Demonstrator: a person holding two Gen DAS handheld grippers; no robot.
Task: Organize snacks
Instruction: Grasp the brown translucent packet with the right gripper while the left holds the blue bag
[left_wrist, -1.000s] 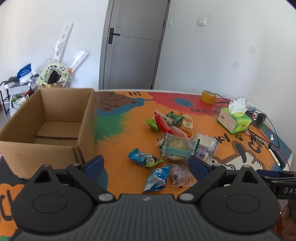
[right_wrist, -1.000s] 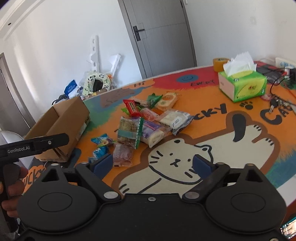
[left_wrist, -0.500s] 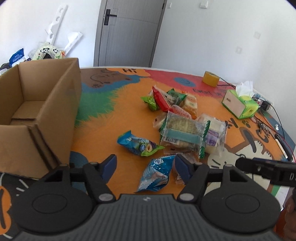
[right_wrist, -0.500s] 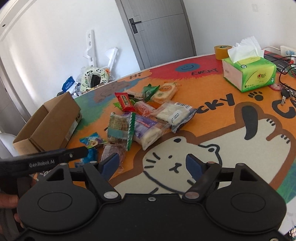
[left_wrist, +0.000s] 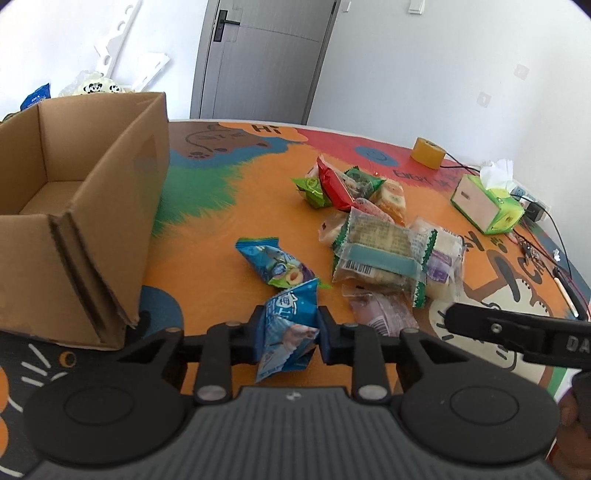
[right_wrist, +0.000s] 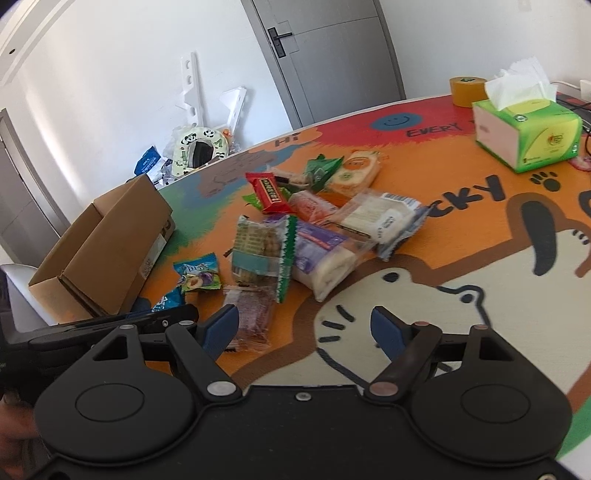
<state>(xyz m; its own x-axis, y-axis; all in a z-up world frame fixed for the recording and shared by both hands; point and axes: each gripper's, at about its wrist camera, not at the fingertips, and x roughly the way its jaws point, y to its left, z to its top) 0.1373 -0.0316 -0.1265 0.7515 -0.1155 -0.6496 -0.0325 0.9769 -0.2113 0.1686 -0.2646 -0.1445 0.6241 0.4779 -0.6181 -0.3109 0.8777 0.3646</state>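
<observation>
Left gripper clamped on a crinkled light-blue snack packet low over the orange cartoon table mat; right gripper spread wide, holding nothing; beyond, heaped plastic-wrapped snacks, open brown cardboard box at left

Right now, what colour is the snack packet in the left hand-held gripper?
Light blue crinkly snack packet, clearest in the left wrist view.

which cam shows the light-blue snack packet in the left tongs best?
Left wrist view: the light-blue snack packet sits centred, pinched between the left tongs, its print and crumpled shape plain. The right wrist view shows only a blue corner behind the left tool's arm; the right tongs stand open.
</observation>
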